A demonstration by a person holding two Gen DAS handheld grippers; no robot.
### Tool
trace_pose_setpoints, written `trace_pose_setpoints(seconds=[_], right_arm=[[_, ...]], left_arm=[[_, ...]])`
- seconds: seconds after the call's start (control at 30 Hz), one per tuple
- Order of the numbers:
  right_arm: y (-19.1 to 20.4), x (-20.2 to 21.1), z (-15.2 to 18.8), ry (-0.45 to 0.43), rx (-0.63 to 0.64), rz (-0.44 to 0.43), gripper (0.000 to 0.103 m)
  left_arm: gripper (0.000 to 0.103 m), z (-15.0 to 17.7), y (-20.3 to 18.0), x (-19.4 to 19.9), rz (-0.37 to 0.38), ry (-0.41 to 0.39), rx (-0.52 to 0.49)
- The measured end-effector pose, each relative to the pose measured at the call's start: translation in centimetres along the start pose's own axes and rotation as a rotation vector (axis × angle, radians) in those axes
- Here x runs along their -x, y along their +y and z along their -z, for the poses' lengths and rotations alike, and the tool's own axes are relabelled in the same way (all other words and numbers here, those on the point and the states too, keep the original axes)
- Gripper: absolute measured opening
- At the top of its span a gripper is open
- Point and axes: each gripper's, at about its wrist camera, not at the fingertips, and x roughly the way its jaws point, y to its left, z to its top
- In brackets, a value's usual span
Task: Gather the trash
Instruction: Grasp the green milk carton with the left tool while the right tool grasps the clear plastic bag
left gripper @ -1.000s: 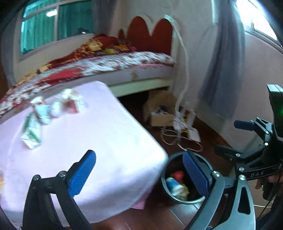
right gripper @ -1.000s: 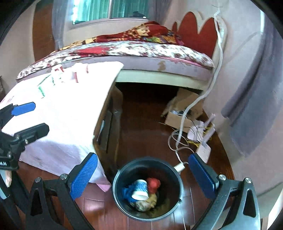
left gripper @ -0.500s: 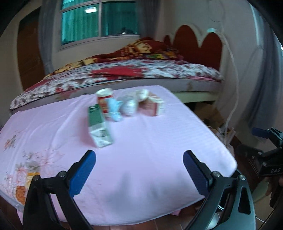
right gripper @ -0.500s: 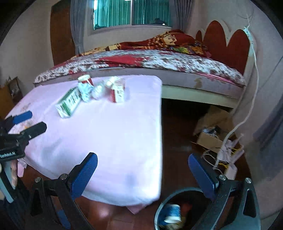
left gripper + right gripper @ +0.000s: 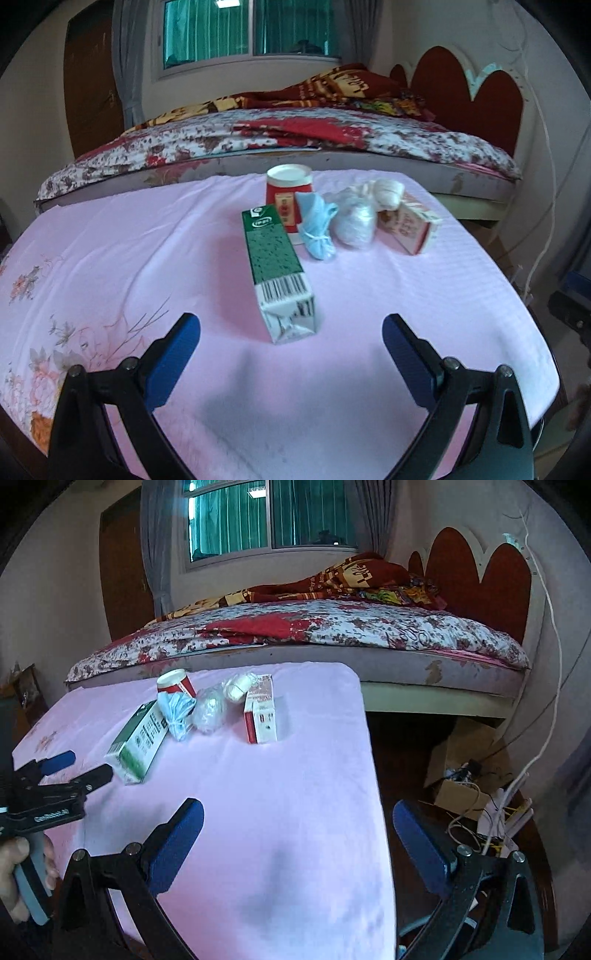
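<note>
A green and white carton [image 5: 277, 273] [image 5: 139, 736] lies on the pink-covered table [image 5: 147, 258], end toward my left gripper [image 5: 291, 354]. That gripper is open, its fingers just short of the carton. Behind the carton stand a red cup [image 5: 286, 190] [image 5: 176, 684], a crumpled blue mask [image 5: 316, 229] [image 5: 178, 712], a clear plastic wad [image 5: 354, 223] [image 5: 209, 714], a white paper ball [image 5: 386, 194] [image 5: 238, 686] and a red and white box [image 5: 408, 227] [image 5: 261, 716]. My right gripper [image 5: 297, 843] is open over the table's right front part, nothing between its fingers.
A bed [image 5: 332, 635] with a floral cover runs behind the table. On the dark floor to the right lie a cardboard box [image 5: 461, 775] and tangled cables [image 5: 491, 819]. A hand [image 5: 14, 871] holds the left gripper's handle at left in the right wrist view.
Both grippers swung left and up from the black trash bin on the floor to face the table. The left one has closed in on the green carton. Both stayed open.
</note>
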Motion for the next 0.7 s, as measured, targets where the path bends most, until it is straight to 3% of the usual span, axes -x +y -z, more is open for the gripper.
trace_pose_setpoints(seconds=[0.3,0.47,0.53,0.63,0.7], right_arm=[[1.8,-4.9,-2.8,0.022,0.049,0.027,0.103],[2.6,-7.4,-3.5,0.039,0.055,0.000,0.103],[3.1,-8.3,-3.8,0.041,0.064,-0.002,0.103],[4.0,-9.5,-4.4,0.051,0.069,-0.027,0.094],[4.8,-10.3,-4.7,0.060,0.070,-0.050,0.086]], left_arm=[[0.096,-1.7,0.7,-4.1,0.004,0.036,0.025],[0.082,-2.0,1.7,-6.3,0.038,0.090,0.053],[0.068,-2.4,2.0,-6.9,0.067,0.103,0.066],[0.041,-2.6,2.8,-7.3,0.105,0.125,0.081],[0.041,-2.7,3.8,-7.0,0.126,0.121,0.112]])
